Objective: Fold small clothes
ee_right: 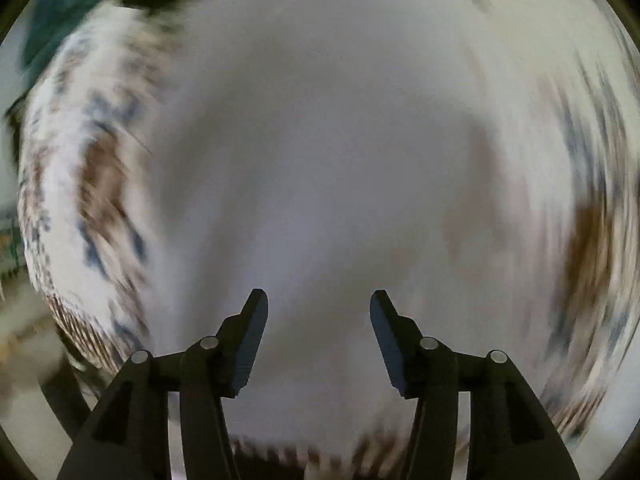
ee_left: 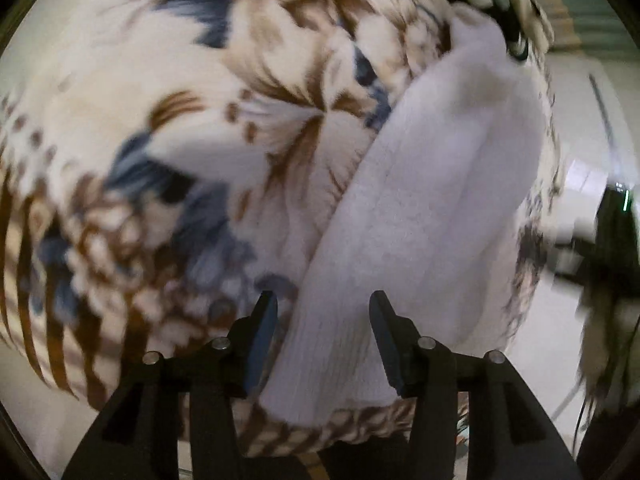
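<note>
L gripper [ee_left: 323,300] is released: jaws apart, nothing pinched. White sock [ee_left: 420,216] lies straight ahead of it, cuff end sitting in the gap betw. the fingers but pads not pressing it, far as I can tell. The sock runs away from the tool up and to the right, flat on a patterned blanket [ee_left: 168,160] w/ brown and blue print. It looks doubled over lengthwise, one layer on top of another, so prob. one fold is already in; hard to be sure w/ the blur.

R gripper [ee_right: 319,300] is also released, jaws apart, empty. Its view is badly smeared: just a pale grey-white patch [ee_right: 320,160] dead ahead and under the tips, likely the same sock or another light garment, can't tell which. Blanket pattern rings it on both sides.

Judgement: this item is close to done or done. Other clothes left to fold aren't visible.
</note>
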Demonstrator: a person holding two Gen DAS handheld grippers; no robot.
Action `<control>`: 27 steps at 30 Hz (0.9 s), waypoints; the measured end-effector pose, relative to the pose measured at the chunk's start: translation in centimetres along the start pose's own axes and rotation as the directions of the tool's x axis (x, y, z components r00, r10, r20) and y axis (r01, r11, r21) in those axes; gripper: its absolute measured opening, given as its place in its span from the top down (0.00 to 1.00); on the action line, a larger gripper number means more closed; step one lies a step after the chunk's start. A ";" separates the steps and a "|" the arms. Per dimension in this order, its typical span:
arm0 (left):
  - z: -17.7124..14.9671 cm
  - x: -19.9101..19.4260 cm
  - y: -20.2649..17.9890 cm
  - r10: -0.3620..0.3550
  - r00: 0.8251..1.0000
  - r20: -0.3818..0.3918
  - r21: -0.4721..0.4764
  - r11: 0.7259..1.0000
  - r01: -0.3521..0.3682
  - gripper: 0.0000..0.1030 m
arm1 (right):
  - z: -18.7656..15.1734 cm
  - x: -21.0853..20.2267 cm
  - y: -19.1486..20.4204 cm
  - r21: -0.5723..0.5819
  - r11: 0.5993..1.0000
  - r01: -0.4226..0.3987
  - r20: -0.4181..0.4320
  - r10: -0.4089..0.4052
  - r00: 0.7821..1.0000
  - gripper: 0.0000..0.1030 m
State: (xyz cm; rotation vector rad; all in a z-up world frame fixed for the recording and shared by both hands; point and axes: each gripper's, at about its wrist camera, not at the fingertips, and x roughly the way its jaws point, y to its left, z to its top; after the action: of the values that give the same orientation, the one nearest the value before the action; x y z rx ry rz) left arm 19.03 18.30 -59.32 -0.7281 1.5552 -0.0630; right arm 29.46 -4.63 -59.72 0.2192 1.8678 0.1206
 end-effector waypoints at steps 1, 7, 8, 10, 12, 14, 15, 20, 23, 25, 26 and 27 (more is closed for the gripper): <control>0.3 0.5 -0.5 0.019 1.000 -0.011 0.021 1.000 -0.018 0.57 | -1.6 1.6 -1.9 0.051 0.998 -0.024 -0.042 0.026 0.999 0.46; 0.6 0.8 -3.9 0.091 0.996 -0.002 0.109 0.990 -0.091 0.95 | -8.9 6.2 -7.4 0.207 0.964 -0.165 -0.038 0.177 0.984 0.92; 0.6 0.3 -4.4 0.092 0.996 0.014 0.119 0.989 -0.093 0.95 | -9.7 5.9 -7.9 0.217 0.964 -0.153 -0.009 0.159 0.987 0.93; 0.3 -0.7 -5.2 0.082 0.996 0.031 0.130 0.988 -0.086 0.96 | -11.0 4.4 -9.2 0.228 0.964 -0.136 0.032 0.132 0.991 0.93; -0.6 -1.5 -5.2 0.069 0.997 0.036 0.142 0.987 -0.074 0.96 | -12.2 2.9 -10.7 0.236 0.964 -0.120 0.058 0.109 0.992 0.94; -1.0 -1.5 -5.2 0.060 0.998 0.017 0.140 0.988 -0.062 0.96 | -12.9 1.8 -11.9 0.231 0.968 -0.100 0.068 0.087 0.994 0.94; -1.3 -1.1 -5.1 0.063 0.998 0.004 0.145 0.987 -0.063 0.96 | -13.2 1.5 -12.4 0.225 0.970 -0.092 0.068 0.078 0.995 0.94; -1.9 2.8 -3.9 0.135 0.986 -0.102 0.131 0.984 -0.121 0.93 | -12.1 2.8 -15.0 0.175 0.981 -0.080 -0.030 0.087 0.996 0.93; -0.4 1.4 -3.9 0.108 0.988 -0.110 0.095 0.991 -0.098 0.86 | -10.8 2.9 -16.3 0.214 0.969 -0.124 -0.082 0.144 0.986 0.81; 1.4 -0.6 -5.1 0.077 0.995 -0.062 0.100 0.993 -0.070 0.72 | -9.4 1.0 -17.1 0.215 0.964 -0.156 -0.048 0.170 0.984 0.63; 2.7 -1.5 -5.8 0.048 0.998 -0.029 0.102 0.994 -0.045 0.59 | -8.7 -0.5 -17.7 0.212 0.963 -0.166 -0.012 0.173 0.985 0.50; 4.7 -2.4 -7.0 0.013 1.000 0.014 0.103 0.995 -0.015 0.51 | -7.7 -2.3 -18.2 0.207 0.959 -0.194 0.034 0.191 0.981 0.46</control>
State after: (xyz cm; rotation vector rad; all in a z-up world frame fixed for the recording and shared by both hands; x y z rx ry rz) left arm 25.96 15.70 -54.72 -0.6347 1.5328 -0.1273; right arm 21.21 -22.68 -58.75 0.5466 1.8425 0.0548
